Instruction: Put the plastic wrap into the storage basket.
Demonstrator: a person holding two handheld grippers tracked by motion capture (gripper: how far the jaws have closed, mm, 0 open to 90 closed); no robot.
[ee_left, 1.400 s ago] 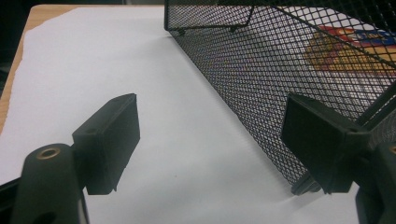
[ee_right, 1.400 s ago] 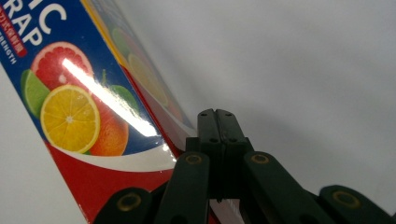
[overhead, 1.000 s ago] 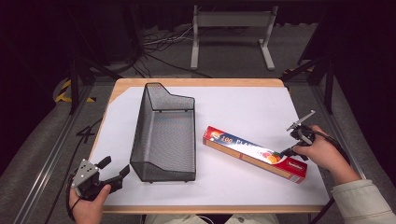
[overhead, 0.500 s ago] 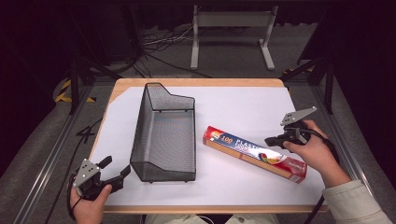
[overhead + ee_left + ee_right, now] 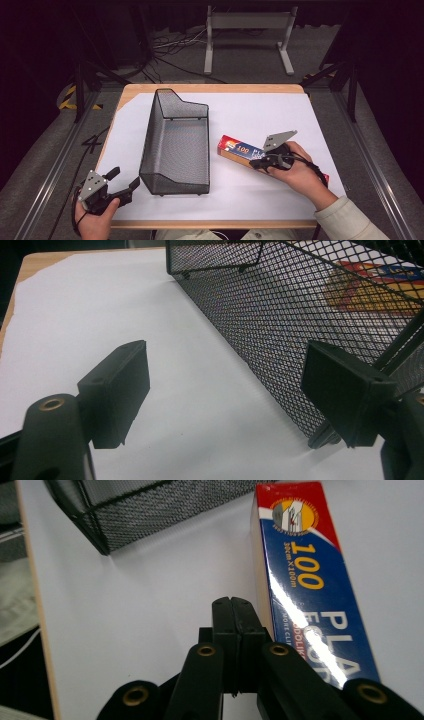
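Right gripper (image 5: 234, 605) clenched empty, just beside plastic wrap box (image 5: 239, 149) lying at worktop (image 5: 300, 120) 4 o'clock. Left gripper (image 5: 124, 181) released at 7 o'clock, near mesh basket (image 5: 176, 145).

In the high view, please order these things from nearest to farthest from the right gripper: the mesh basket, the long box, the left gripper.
1. The long box lies directly under the right gripper, at the table's right.
2. The mesh basket stands at the middle, left of the box.
3. The left gripper is at the table's near left corner.
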